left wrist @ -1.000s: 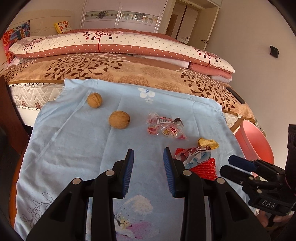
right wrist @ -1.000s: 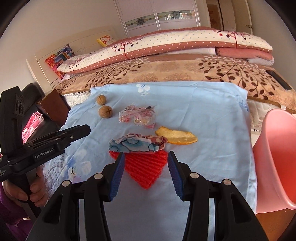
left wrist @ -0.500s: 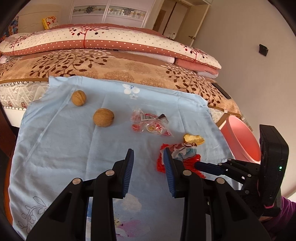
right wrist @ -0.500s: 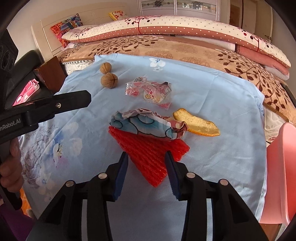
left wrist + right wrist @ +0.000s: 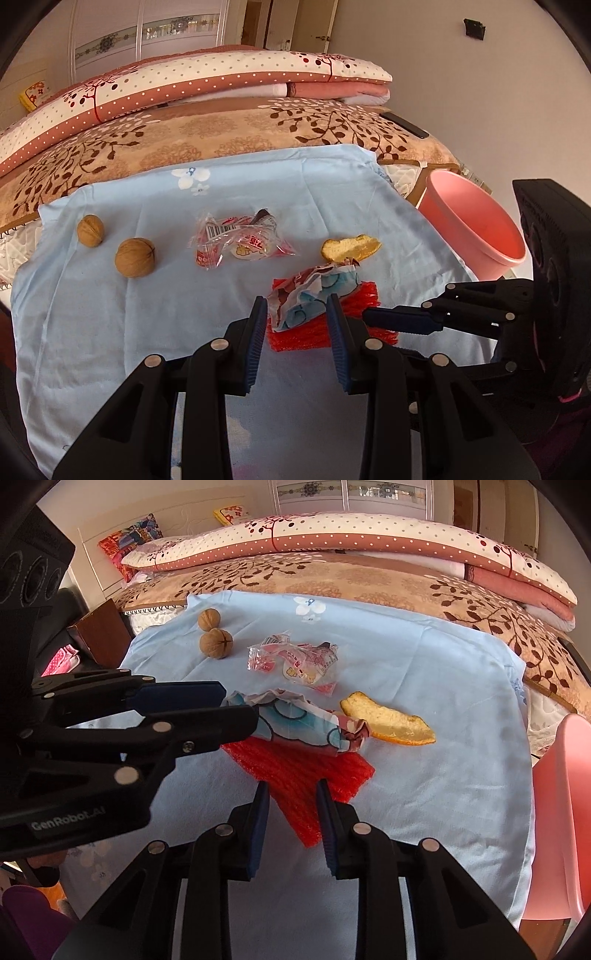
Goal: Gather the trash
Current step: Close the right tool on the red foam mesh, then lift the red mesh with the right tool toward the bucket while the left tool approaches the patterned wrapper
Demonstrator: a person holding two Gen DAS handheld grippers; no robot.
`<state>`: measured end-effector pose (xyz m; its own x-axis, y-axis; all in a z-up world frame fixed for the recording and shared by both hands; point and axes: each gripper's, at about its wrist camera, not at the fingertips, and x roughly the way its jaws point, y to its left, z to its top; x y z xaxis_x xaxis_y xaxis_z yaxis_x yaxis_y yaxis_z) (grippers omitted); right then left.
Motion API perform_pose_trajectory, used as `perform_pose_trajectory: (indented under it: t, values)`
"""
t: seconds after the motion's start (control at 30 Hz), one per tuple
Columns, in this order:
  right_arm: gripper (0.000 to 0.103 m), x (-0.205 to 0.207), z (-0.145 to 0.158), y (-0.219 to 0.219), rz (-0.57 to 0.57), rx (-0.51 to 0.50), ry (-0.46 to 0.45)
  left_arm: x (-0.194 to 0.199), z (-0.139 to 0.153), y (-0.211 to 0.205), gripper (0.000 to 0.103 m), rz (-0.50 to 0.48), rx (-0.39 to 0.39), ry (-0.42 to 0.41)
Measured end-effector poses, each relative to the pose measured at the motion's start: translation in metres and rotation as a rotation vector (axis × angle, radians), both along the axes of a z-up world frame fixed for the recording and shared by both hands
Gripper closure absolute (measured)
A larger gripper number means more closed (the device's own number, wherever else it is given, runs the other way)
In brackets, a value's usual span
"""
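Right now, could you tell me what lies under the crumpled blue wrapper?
The crumpled blue wrapper rests on the red foam net, which lies on the blue cloth. The net's covered part, and anything else beneath the wrapper, is hidden.

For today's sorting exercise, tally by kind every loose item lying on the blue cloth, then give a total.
Walnuts: 2
Clear snack wrappers: 1
Crumpled patterned wrappers: 1
Red foam nets: 1
Orange peel pieces: 1
Total: 6
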<state>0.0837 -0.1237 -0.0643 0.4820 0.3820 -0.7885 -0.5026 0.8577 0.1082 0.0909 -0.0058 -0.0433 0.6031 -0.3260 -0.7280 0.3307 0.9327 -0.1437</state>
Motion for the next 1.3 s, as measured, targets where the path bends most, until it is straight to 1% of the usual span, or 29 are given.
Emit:
perform_pose_trajectory:
  t: [0.1,0.13,0.17,0.23,0.37,0.6,0.77,0.9,1.13,1.3]
  values:
    - [0.081,-0.001,0.000,-0.001,-0.005,0.008,-0.002,0.000,-0.001,0.003,0.070,0.018,-0.020,-0.001]
    - [0.084,-0.001,0.000,-0.002,-0.008,0.012,-0.002,-0.001,0.000,0.005,0.073,0.021,-0.031,-0.005]
    - [0.087,-0.001,0.000,-0.003,-0.011,0.016,-0.003,-0.001,0.000,0.006,0.083,0.020,-0.039,-0.008]
    - [0.090,-0.002,0.001,-0.005,-0.012,0.023,-0.005,-0.003,0.002,0.007,0.090,0.019,-0.044,-0.011]
    - [0.094,-0.005,0.002,-0.008,-0.010,0.034,-0.007,-0.006,0.008,0.007,0.095,0.022,-0.062,-0.031]
    - [0.095,-0.013,0.018,-0.021,-0.037,0.078,-0.031,-0.011,0.026,0.008,0.096,0.059,-0.087,-0.075]
    - [0.095,-0.016,0.035,-0.039,-0.090,0.118,-0.063,-0.014,0.041,0.005,0.096,0.078,-0.099,-0.114]
    - [0.095,-0.017,0.046,-0.058,-0.155,0.140,-0.088,-0.014,0.051,0.001,0.096,0.086,-0.116,-0.139]
    - [0.095,-0.012,0.062,-0.097,-0.279,0.179,-0.132,-0.011,0.064,-0.018,0.096,0.067,-0.134,-0.169]
    - [0.095,-0.013,0.068,-0.121,-0.344,0.196,-0.153,-0.011,0.068,-0.032,0.096,0.039,-0.140,-0.184]
